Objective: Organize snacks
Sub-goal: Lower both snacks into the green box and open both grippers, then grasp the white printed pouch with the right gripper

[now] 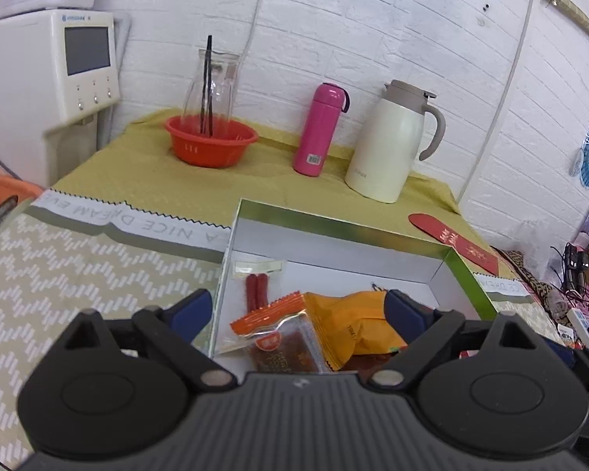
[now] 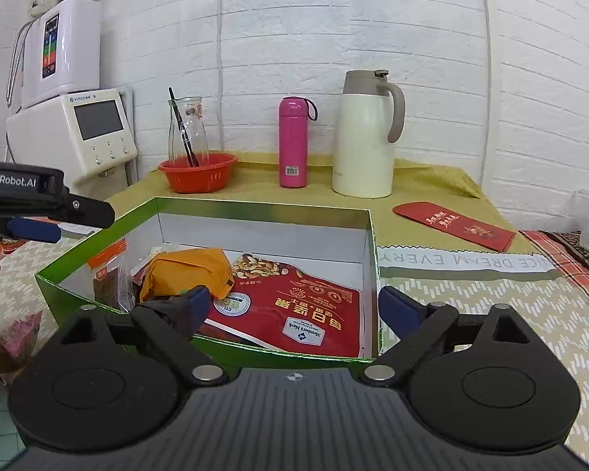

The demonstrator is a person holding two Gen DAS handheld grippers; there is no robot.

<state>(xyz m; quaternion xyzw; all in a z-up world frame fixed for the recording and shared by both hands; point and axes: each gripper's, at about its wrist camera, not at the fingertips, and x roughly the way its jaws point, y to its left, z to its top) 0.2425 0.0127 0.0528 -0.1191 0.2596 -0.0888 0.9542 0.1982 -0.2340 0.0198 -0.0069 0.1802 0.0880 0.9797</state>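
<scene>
Home setting, kitchen or dining corner. White brick-pattern wall panels (image 2: 294,39). Cream countertop water dispenser with screen (image 2: 94,133), white purifier unit (image 2: 61,47) stacked on top. Worktop under mustard-yellow cloth (image 2: 432,188) carries cream thermal carafe with beige handle (image 2: 363,133), pink insulated flask (image 2: 292,143), red plastic colander (image 2: 196,172), clear glass carafe (image 2: 186,129). Red paper envelope (image 2: 455,225) nearby.
</scene>
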